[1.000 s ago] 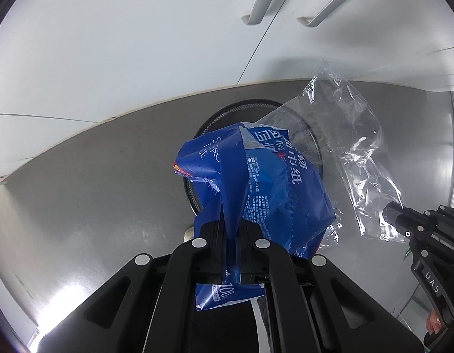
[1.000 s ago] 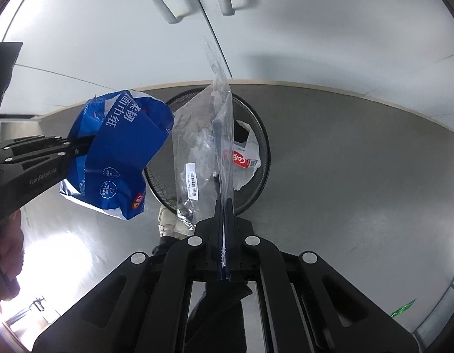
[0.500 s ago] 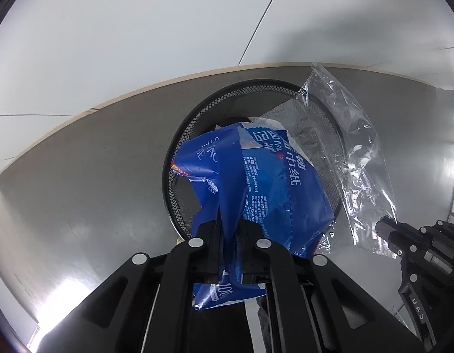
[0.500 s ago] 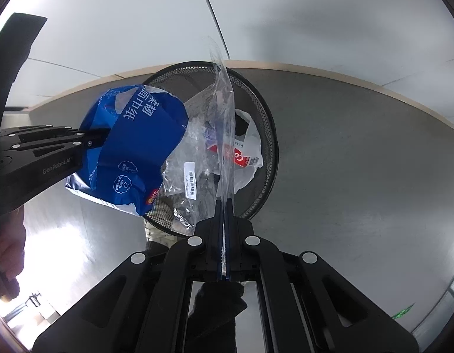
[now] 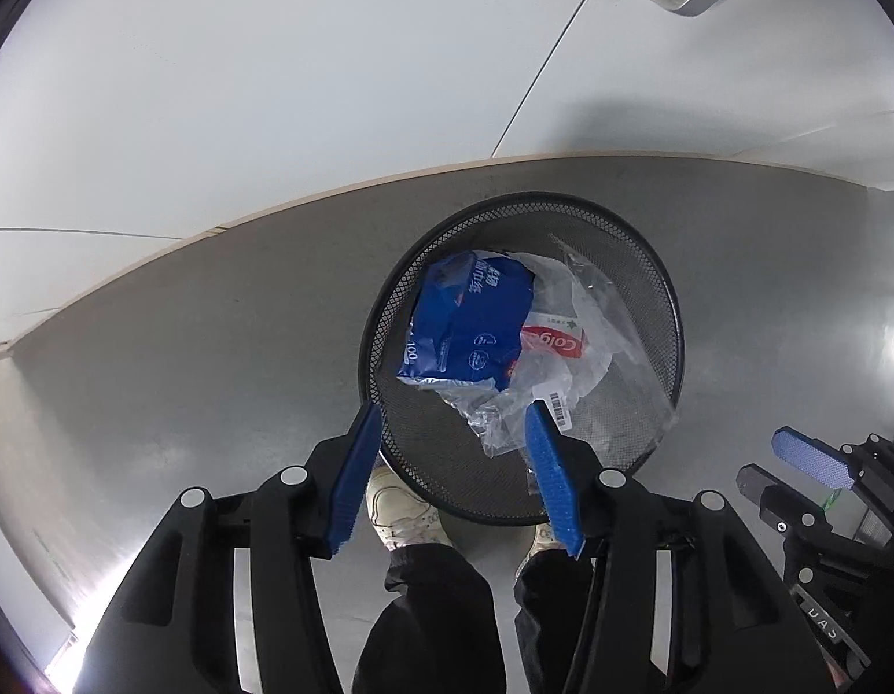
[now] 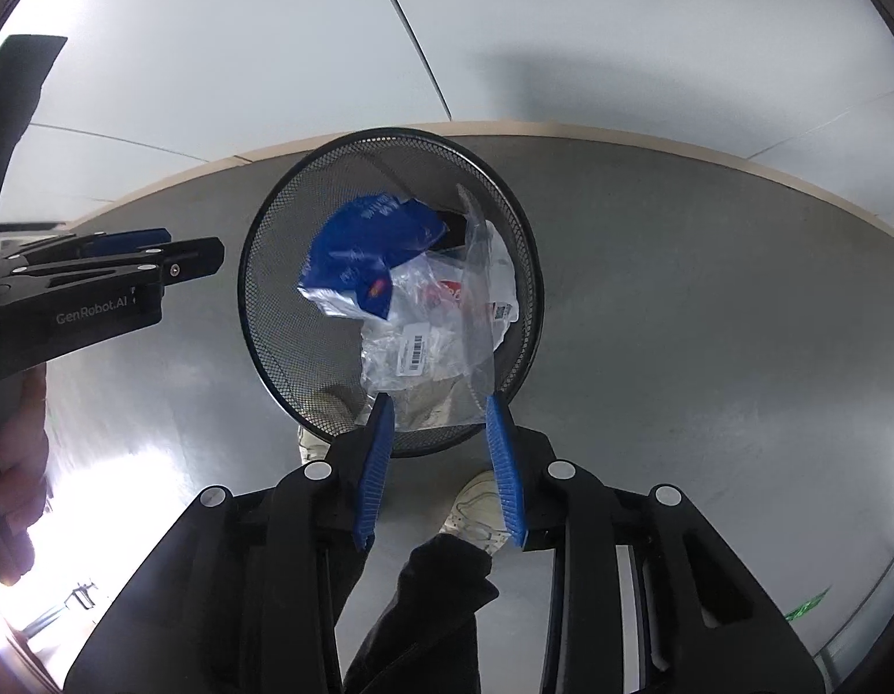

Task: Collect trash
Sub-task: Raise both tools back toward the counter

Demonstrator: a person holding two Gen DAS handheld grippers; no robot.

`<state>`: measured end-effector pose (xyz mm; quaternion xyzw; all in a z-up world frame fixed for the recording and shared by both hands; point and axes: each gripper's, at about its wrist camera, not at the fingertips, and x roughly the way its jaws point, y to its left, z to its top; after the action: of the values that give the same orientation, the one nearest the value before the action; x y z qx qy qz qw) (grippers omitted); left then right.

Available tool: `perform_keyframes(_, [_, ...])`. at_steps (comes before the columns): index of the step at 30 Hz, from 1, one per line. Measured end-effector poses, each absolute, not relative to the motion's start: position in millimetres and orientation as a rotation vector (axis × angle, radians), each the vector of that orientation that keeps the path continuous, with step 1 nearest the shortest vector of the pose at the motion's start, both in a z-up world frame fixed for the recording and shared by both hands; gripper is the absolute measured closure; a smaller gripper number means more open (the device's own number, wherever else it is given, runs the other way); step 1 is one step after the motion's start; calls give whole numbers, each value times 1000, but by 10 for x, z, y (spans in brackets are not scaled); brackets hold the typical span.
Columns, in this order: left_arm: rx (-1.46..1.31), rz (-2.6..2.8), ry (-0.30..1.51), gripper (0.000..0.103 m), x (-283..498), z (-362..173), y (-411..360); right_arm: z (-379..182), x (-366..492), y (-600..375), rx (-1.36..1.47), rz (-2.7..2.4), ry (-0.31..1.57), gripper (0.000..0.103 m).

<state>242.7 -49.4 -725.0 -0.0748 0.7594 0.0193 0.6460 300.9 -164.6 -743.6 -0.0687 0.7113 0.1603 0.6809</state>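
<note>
Now, from the left wrist, the left gripper stands spread and empty; the crumpled blue tissue wrapper lies at twelve o'clock inside the black wire-mesh wastebasket, beside a "Colgate"-marked box. From the right wrist, the right gripper gapes likewise, the clear barcoded plastic bag binned at twelve; "GenRobot.AI" marks the left tool.

Both wrist cameras look steeply down along their blue-padded fingers at the grey floor, with white cabinet doors filling the far part of each view. The left wrist view hangs above the near rim of the black mesh bin, close over it. The right wrist view sits similarly near the bin, from its right. Both share the bin, its contents and the person's shoes. Each view catches the other gripper at its edge.
</note>
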Motion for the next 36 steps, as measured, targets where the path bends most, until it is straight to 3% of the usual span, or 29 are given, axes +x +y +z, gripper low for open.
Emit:
perform_keyframes(9, [-77,41,1598,48,2406,-6099,-612,-6486,2959,-1681,-192,405,1480,59])
perform_keyframes(27, [-226,166,1329,44,2155,-3106,-195,-3721,2523,-1792,-180,470,1187,51])
perform_keyframes(36, [-172,194,1186,43,2176,-2097,-98,-2584,2510,-1905,-134,499,1014,42])
